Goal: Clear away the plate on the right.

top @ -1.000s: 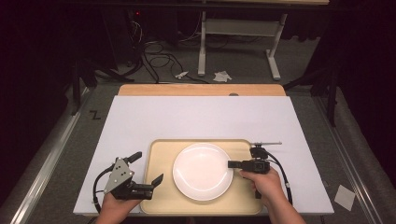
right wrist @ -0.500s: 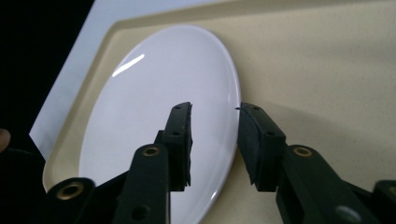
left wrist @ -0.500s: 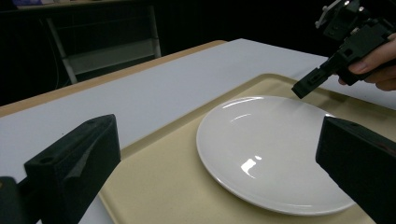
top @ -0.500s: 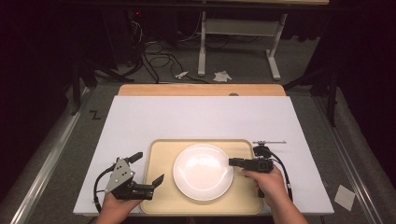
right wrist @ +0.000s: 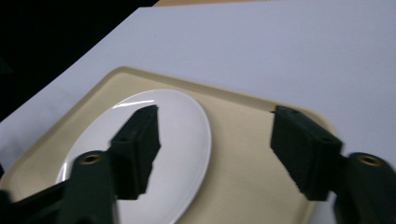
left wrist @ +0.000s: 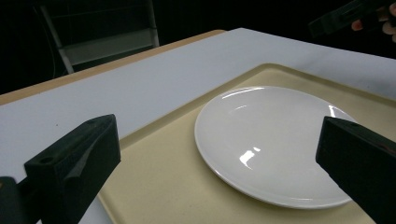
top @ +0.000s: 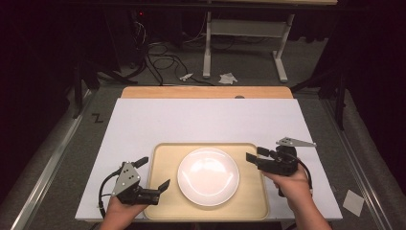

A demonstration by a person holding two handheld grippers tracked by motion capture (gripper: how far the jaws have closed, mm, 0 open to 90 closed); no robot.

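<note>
A round white plate (top: 208,176) lies bare in the middle of a beige tray (top: 165,163) at the near edge of the table. My left gripper (top: 154,172) hovers open over the tray's left rim, its jaws wide apart and pointing at the plate (left wrist: 275,140). Open as well, my right gripper (top: 254,155) is at the tray's right rim, just clear of the plate's edge. In the left gripper view the left gripper (left wrist: 219,135) frames the plate. In the right gripper view the right gripper (right wrist: 217,135) spans the plate's (right wrist: 182,140) right edge and tray (right wrist: 243,154).
The tray rests on a white tabletop (top: 206,122) with a wooden strip (top: 206,92) along the far edge. Beyond the table, cables (top: 153,55) and a desk frame (top: 244,33) stand on the dark floor. A paper scrap (top: 353,202) lies on the floor at right.
My right gripper has drawn back to the right and a little farther away, off the plate's edge toward the tray's rim. The left gripper and the plate have stayed put.
</note>
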